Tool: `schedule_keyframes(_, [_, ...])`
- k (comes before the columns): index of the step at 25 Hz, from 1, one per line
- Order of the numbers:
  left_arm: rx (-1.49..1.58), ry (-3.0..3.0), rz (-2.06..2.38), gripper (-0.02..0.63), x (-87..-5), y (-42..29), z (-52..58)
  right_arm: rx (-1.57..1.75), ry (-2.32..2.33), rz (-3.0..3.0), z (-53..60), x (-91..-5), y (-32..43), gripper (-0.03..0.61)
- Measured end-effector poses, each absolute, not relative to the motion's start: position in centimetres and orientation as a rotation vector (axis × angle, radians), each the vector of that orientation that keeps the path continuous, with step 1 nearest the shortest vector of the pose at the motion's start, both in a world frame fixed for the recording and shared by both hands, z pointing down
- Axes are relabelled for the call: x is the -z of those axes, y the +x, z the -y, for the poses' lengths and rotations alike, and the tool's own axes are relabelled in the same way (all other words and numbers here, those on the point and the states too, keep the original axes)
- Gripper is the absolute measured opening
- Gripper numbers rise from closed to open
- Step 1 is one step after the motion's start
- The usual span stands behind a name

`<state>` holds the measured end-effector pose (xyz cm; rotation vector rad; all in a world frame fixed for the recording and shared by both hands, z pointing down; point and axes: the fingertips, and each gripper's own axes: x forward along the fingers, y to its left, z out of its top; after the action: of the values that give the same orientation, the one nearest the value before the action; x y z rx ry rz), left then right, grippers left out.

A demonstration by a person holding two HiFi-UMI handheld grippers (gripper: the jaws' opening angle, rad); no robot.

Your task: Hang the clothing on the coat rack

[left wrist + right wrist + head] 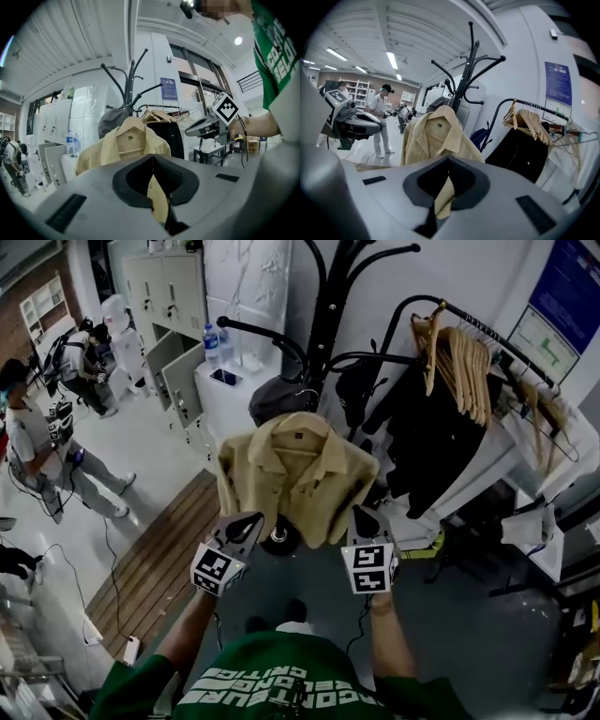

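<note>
Grey lockers (173, 287) and a loaded garment rail (487, 334) line a busy workroom around the black coat rack (323, 324). Head view: the tan shirt (295, 470) hangs spread just before the rack, with the left gripper (251, 521) and right gripper (361, 519) at its lower edge. Left gripper view: the fingers (133, 180) are pressed together on tan hem. Right gripper view: the fingers (464, 180) pinch the hem likewise. With only the hem held, a tug may pull the collar end loose. No view shows what supports that end.
</note>
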<state>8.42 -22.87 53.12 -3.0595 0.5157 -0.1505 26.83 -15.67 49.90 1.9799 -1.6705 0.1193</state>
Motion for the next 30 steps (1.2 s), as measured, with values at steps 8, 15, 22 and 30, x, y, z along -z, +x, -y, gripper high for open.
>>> schedule_keyframes(8, [0.112, -3.116, -0.449, 0.006, -52.6, 10.9, 21.1, -0.223, 2.054, 1.702, 11.6, -50.9, 27.0, 0.008])
schedule_keyframes(15, [0.122, -3.13, -0.387, 0.005, -53.0, 11.8, 19.6, -0.239, 2.033, 1.734, 10.0, -52.4, 25.7, 0.008])
schedule_keyframes(22, [0.126, -3.157, -0.34, 0.005, -53.3, 11.7, 18.8, -0.325, 2.052, 1.728, 8.6, -54.8, 25.4, 0.008])
schedule_keyframes(30, [0.141, -3.156, -0.357, 0.005, -53.6, 11.4, 18.7, -0.378, 2.075, 1.697, 7.2, -56.1, 26.4, 0.008])
